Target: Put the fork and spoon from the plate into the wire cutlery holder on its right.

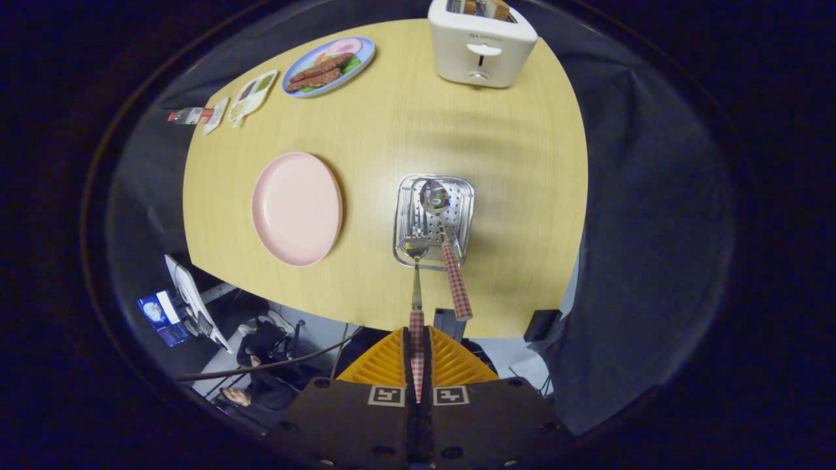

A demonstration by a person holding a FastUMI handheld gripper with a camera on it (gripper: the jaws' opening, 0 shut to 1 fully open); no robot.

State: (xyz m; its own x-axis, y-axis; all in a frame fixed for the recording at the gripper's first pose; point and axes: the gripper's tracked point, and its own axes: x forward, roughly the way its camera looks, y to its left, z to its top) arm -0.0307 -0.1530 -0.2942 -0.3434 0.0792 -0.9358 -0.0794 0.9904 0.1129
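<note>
While the gripper (pixel 417 365) looks down from above the table (pixel 509 150), its two fingers are pressed together on the checked handle of the fork (pixel 416 287), pinching it near the handle's end. The fork hangs ahead of the fingers w/ its tines at the near rim of the wire cutlery holder (pixel 434 220), approx. over the opening. The spoon (pixel 447 241) is already inside, bowl down, handle leaning out just beside the fork. The pink plate (pixel 297 209) sits to the left of the holder and is bare. Judgement: the fork is light, stiff metal, smooth, so it may swing or slip in a grip this far from the tines. Holding mid-handle would be steadier. Not fragile.
</note>
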